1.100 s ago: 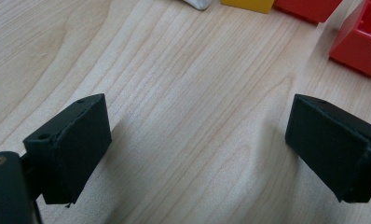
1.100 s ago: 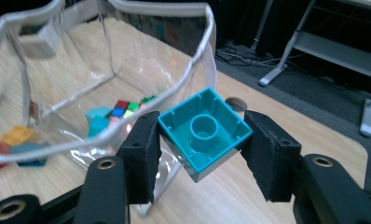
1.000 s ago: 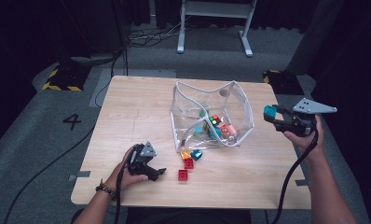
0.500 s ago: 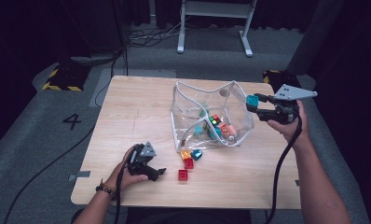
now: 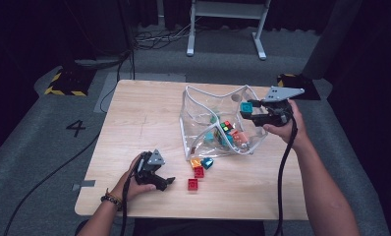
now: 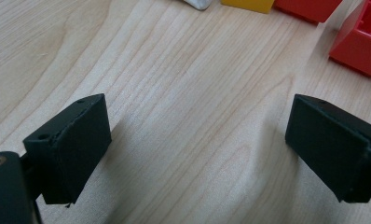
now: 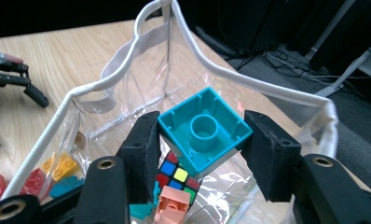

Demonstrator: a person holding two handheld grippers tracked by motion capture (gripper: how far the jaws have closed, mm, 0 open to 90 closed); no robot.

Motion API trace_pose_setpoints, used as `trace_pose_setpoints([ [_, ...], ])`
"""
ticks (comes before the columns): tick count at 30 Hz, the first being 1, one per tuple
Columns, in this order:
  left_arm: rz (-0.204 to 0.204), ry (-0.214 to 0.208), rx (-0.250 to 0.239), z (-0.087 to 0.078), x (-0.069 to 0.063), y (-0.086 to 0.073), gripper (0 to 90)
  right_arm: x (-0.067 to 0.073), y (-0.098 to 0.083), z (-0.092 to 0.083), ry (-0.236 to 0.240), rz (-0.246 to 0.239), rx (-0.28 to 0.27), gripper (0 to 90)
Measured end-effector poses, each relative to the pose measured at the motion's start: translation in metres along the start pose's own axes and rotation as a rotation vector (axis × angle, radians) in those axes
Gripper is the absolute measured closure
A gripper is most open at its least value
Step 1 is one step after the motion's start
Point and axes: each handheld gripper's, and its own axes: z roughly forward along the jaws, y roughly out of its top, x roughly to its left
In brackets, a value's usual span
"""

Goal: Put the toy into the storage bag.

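While the left gripper (image 5: 170, 181) rests open, the right gripper (image 7: 200, 144) clamps a teal block (image 7: 203, 129) over the bag's rim (image 7: 249, 81)

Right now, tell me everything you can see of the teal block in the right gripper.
The teal block is a square plastic building brick, gripped with its hollow underside toward the right gripper's camera: thin walls around one round central tube. The right gripper clamps it, one black pad pressed on each of two opposite sides. It is tilted and held in the air over the open mouth of the clear bag, above the puzzle cube and a pink block inside. Only the pads touch it.
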Motion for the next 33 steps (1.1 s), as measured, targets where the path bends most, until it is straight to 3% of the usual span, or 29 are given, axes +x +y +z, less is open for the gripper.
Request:
trace_pose_setpoints([
  [9, 0.0, 0.0, 0.0, 0.0, 0.0, 0.0, 7.0, -0.003, 0.007, 0.026, 0.022, -0.031, 0.063, 48.4],
  [12, 0.002, 0.002, -0.002, 0.0, 0.0, 0.0, 7.0, -0.003, 0.009, 0.043, 0.022, -0.052, 0.132, 48.4],
  [14, 0.002, 0.002, -0.002, 0.0, 0.0, 0.0, 7.0, -0.003, 0.009, 0.046, 0.024, -0.055, 0.139, 48.4],
  [15, 0.002, 0.002, -0.002, 0.0, 0.0, 0.0, 7.0, -0.001, 0.01, 0.053, 0.023, -0.063, 0.177, 48.3],
  [20, 0.002, 0.002, -0.002, 0.0, 0.0, 0.0, 7.0, 0.003, 0.014, 0.064, 0.019, -0.114, 0.256, 48.4],
  [22, 0.002, 0.002, -0.002, 0.0, 0.0, 0.0, 7.0, 0.002, 0.015, 0.07, 0.018, -0.169, 0.308, 48.3],
  [24, 0.002, 0.002, -0.001, 0.0, 0.0, 0.0, 7.0, 0.003, 0.015, 0.073, 0.011, -0.194, 0.375, 48.4],
  [25, 0.002, 0.002, -0.002, 0.0, 0.0, 0.0, 7.0, 0.002, 0.014, 0.076, 0.011, -0.204, 0.374, 48.4],
  [28, 0.003, 0.002, -0.001, 0.0, 0.0, 0.0, 7.0, 0.001, 0.013, 0.077, 0.003, -0.226, 0.454, 48.4],
  [33, 0.003, 0.002, -0.001, 0.0, 0.0, 0.0, 6.9, -0.006, 0.008, 0.072, 0.008, -0.248, 0.514, 48.4],
])
